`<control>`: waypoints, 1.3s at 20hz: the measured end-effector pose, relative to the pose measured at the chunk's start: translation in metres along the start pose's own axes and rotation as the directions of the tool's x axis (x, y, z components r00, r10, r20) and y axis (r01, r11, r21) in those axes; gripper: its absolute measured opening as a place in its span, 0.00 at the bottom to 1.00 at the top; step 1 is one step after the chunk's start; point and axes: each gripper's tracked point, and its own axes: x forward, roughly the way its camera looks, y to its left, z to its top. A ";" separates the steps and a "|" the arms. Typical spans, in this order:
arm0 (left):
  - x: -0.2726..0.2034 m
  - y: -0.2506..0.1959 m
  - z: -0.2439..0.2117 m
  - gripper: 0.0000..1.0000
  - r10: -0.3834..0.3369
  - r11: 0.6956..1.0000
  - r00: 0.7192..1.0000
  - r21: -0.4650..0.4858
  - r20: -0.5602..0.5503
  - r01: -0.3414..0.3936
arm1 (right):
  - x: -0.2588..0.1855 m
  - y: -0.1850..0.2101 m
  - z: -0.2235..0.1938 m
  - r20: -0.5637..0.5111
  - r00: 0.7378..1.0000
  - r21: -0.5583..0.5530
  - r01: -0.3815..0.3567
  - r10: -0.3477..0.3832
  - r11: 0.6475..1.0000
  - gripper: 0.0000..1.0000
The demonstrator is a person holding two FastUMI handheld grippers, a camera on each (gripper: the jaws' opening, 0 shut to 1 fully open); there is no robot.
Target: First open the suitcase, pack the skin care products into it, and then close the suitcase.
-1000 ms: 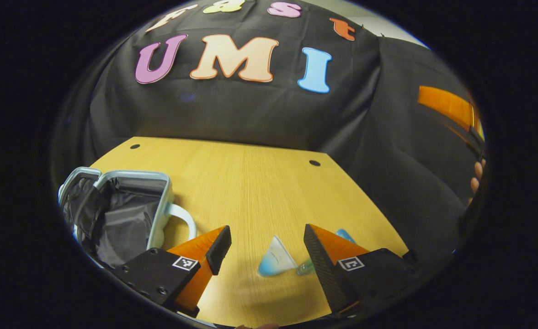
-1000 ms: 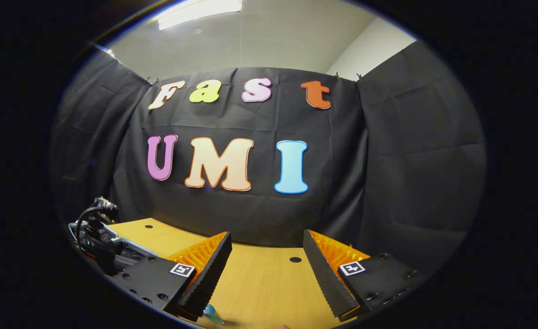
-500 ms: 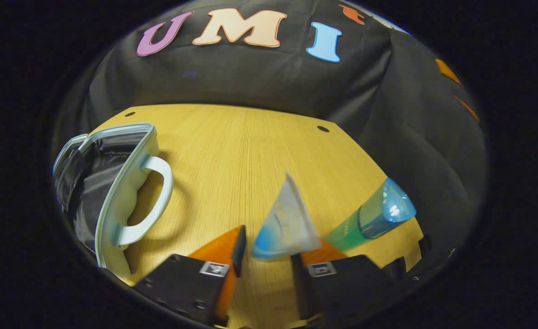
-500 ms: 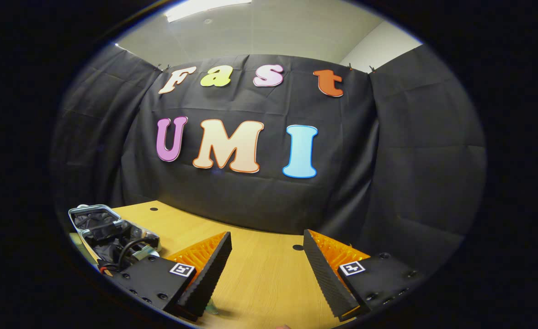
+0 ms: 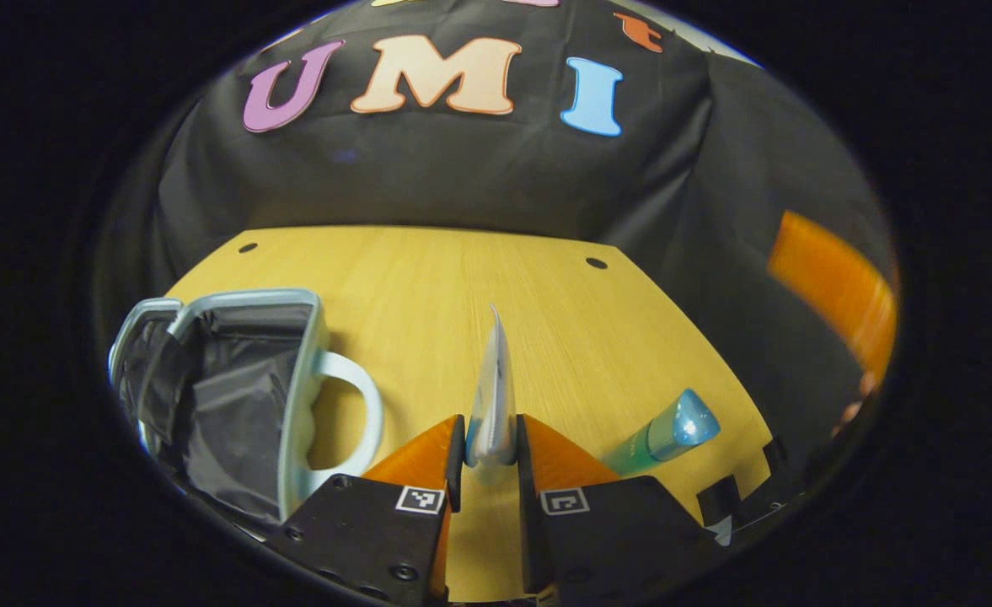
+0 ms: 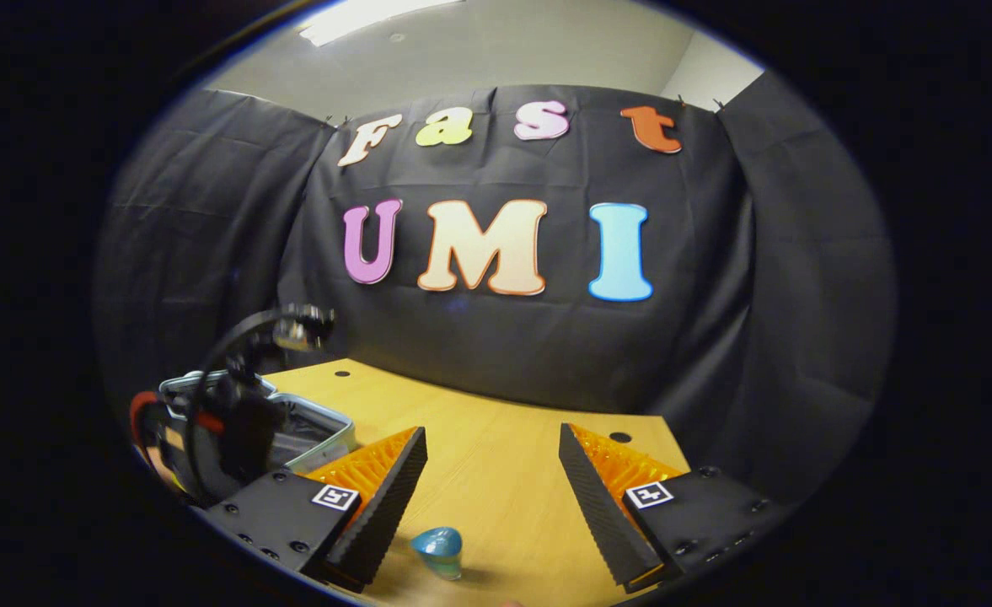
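Note:
In the left gripper view my left gripper (image 5: pixel 490 451) is shut on a white and blue skin care tube (image 5: pixel 493 396), which stands edge-on between the fingers above the wooden table (image 5: pixel 462 287). The pale blue suitcase (image 5: pixel 234 388) lies open at the left, its dark lining showing and its handle toward the tube. A green bottle with a blue cap (image 5: pixel 664 432) lies on the table to the right. In the right gripper view my right gripper (image 6: pixel 492 497) stands open above the table, with the blue cap (image 6: pixel 438 544) just below its left finger.
The other gripper's body with black and red cables (image 6: pixel 234 413) shows at the left of the right gripper view, in front of the open suitcase (image 6: pixel 319 430). An orange blur (image 5: pixel 833 287) shows at the right in the left gripper view. Table holes (image 5: pixel 597 263) mark the far edge.
My left gripper closed on the white and blue tube and lifted it, turning it edge-on. The right gripper stayed open and swung right, bringing the blue-capped bottle into its view.

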 end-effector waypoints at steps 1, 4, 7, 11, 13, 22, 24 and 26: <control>-0.007 0.007 0.009 0.27 0.014 1.000 1.000 -0.001 0.015 -0.014 | 0.002 0.004 -0.011 -0.019 1.000 0.008 -0.007 0.007 1.000 0.99; -0.026 0.023 0.029 0.30 0.047 0.999 0.998 -0.018 0.045 -0.046 | 0.005 0.014 -0.044 -0.079 0.997 0.014 -0.025 0.026 1.000 0.99; -0.043 0.039 0.040 0.30 0.076 0.997 0.995 -0.038 0.061 -0.074 | 0.004 0.020 -0.083 -0.148 0.988 0.005 -0.038 0.039 0.999 0.99; -0.064 0.068 0.045 0.27 0.135 0.989 0.989 -0.069 0.068 -0.130 | 0.003 0.030 -0.138 -0.261 0.963 -0.008 -0.064 0.060 0.998 0.99; -0.073 0.084 0.042 0.27 0.167 0.984 0.984 -0.075 0.059 -0.163 | 0.000 0.032 -0.154 -0.295 0.953 -0.001 -0.068 0.065 0.998 0.92; -0.086 0.157 0.012 0.27 0.278 0.957 0.959 -0.066 -0.046 -0.281 | 0.011 0.060 -0.139 -0.397 0.907 0.127 -0.099 0.143 0.987 0.48; -0.087 0.183 0.002 0.27 0.309 0.948 0.946 -0.054 -0.098 -0.315 | 0.012 0.075 -0.120 -0.390 0.905 0.145 -0.123 0.170 0.982 0.47; -0.086 0.205 -0.014 0.27 0.317 0.942 0.931 -0.050 -0.179 -0.331 | 0.012 0.096 -0.101 -0.381 0.899 0.169 -0.162 0.216 0.972 0.47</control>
